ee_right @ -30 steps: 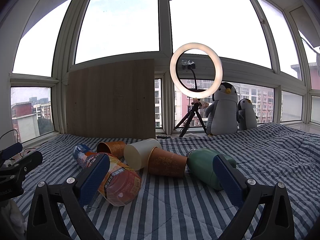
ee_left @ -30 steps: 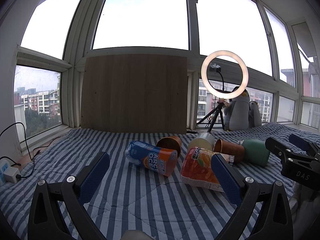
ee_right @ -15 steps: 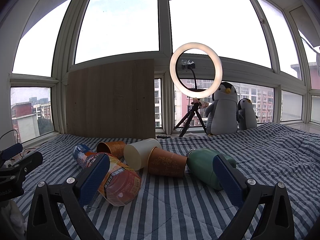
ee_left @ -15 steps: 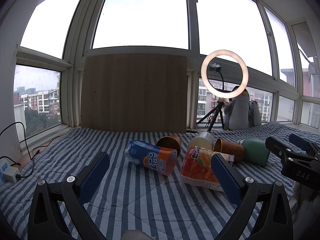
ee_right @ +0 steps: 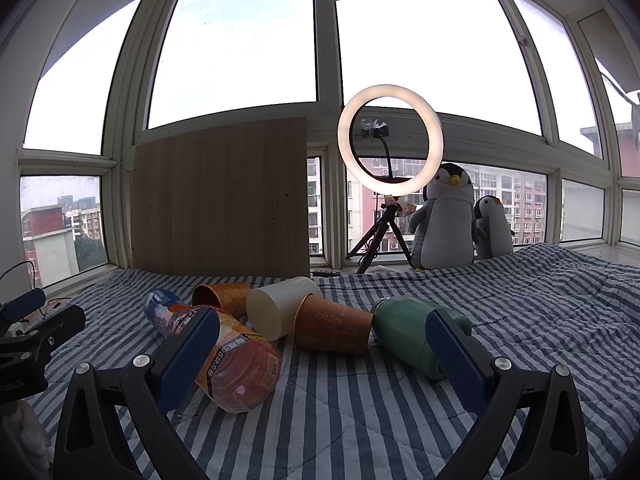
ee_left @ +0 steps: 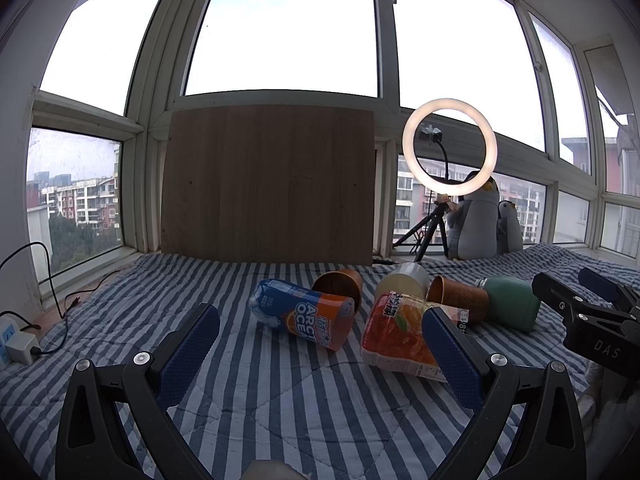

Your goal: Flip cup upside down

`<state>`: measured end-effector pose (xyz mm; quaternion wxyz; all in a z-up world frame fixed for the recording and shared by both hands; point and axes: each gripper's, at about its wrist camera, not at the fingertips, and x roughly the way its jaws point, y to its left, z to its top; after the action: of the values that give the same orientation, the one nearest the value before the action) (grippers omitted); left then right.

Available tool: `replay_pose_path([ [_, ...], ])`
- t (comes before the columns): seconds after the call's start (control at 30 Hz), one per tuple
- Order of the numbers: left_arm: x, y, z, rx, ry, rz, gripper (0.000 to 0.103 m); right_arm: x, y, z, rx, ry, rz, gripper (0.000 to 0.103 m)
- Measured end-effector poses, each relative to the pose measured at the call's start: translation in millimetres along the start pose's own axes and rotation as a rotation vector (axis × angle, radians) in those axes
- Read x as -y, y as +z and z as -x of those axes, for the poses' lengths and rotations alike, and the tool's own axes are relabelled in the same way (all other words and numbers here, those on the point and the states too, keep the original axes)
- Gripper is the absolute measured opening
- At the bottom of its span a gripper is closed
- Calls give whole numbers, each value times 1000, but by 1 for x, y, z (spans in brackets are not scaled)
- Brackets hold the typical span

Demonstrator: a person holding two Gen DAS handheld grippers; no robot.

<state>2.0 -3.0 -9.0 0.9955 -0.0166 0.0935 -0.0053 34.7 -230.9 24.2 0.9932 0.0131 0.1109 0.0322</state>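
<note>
Several cups lie on their sides on the striped bedspread [ee_right: 360, 412]: an orange paper cup [ee_right: 332, 328] [ee_left: 460, 300], a second orange cup [ee_right: 224, 298] [ee_left: 340, 286] with its mouth showing, a cream cup [ee_right: 280, 308] [ee_left: 400, 282], and a green cup [ee_right: 408, 336] [ee_left: 510, 306]. My left gripper [ee_left: 320, 360] is open and empty, short of the pile. My right gripper [ee_right: 320, 364] is open and empty, just in front of the orange and green cups; it also shows at the right of the left wrist view [ee_left: 592, 320].
An orange-and-blue drink bottle [ee_left: 304, 314] and an orange juice bottle [ee_left: 400, 336] [ee_right: 240, 368] lie among the cups. A wooden board [ee_left: 268, 184], a ring light on a tripod [ee_right: 390, 140] and two plush penguins [ee_right: 444, 216] stand at the window. A power strip [ee_left: 16, 344] lies far left.
</note>
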Motion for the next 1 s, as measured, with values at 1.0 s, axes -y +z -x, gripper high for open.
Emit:
replay_pose_path([
  [1.0,-15,20,-68,-317,-112,19,102,16,6,-17,-118,56,-72,102],
])
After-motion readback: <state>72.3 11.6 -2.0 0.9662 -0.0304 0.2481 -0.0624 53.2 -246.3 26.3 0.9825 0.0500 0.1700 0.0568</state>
